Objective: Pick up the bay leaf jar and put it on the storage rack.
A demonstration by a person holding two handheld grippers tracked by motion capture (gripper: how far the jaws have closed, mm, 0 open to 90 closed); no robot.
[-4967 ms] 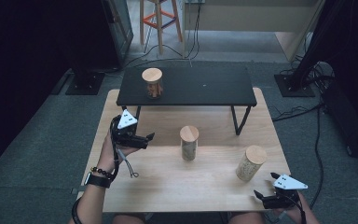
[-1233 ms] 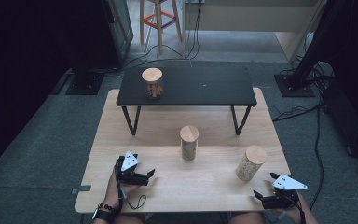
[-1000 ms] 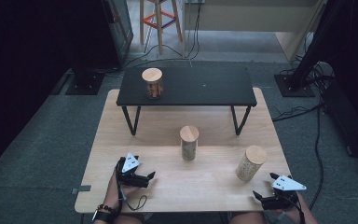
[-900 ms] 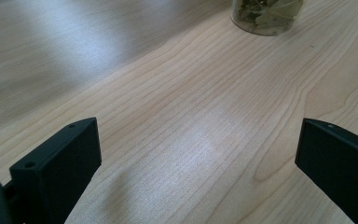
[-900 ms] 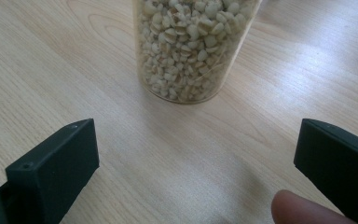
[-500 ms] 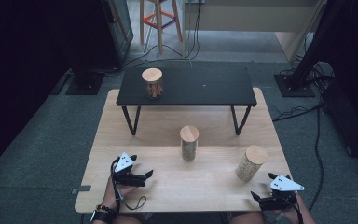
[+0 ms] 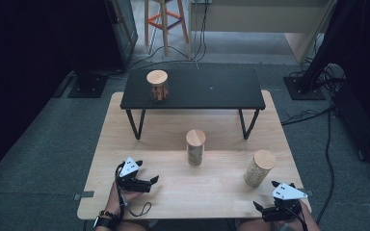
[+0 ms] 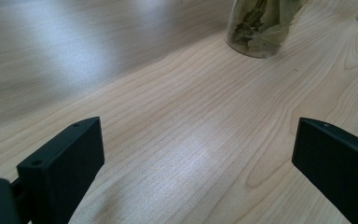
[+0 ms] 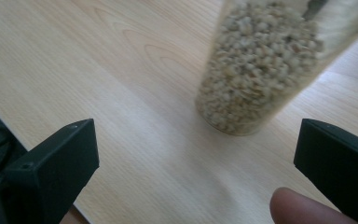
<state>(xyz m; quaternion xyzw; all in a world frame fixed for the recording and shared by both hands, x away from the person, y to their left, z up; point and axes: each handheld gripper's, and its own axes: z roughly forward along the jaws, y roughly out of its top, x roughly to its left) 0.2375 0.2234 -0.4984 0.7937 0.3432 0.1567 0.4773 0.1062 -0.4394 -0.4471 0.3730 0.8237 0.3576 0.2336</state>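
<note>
Three wooden-lidded glass jars are in the high view. One (image 7: 157, 85) stands on the black low table (image 7: 207, 89), a leaf-filled jar (image 7: 195, 147) stands mid-table, and a grain-filled jar (image 7: 259, 167) stands at the right. My left gripper (image 7: 150, 177) rests near the front left, open and pointing right. In the left gripper view the leaf jar (image 8: 261, 23) stands far beyond the spread jaws of the left gripper (image 8: 198, 140). My right gripper (image 7: 262, 205) lies at the front right corner, open. The grain jar (image 9: 261, 65) stands just ahead of the right gripper (image 9: 196, 140), untouched.
The wooden table (image 7: 212, 192) carries the black low table on thin legs at its back. A fingertip (image 9: 298, 207) shows at the bottom of the right gripper view. Cables (image 7: 318, 115) and a stool (image 7: 164, 19) lie on the floor beyond.
Five seconds ago the left gripper was farther up the table's left side; it has come back toward the front edge. The right gripper has shifted slightly. The jars have not moved.
</note>
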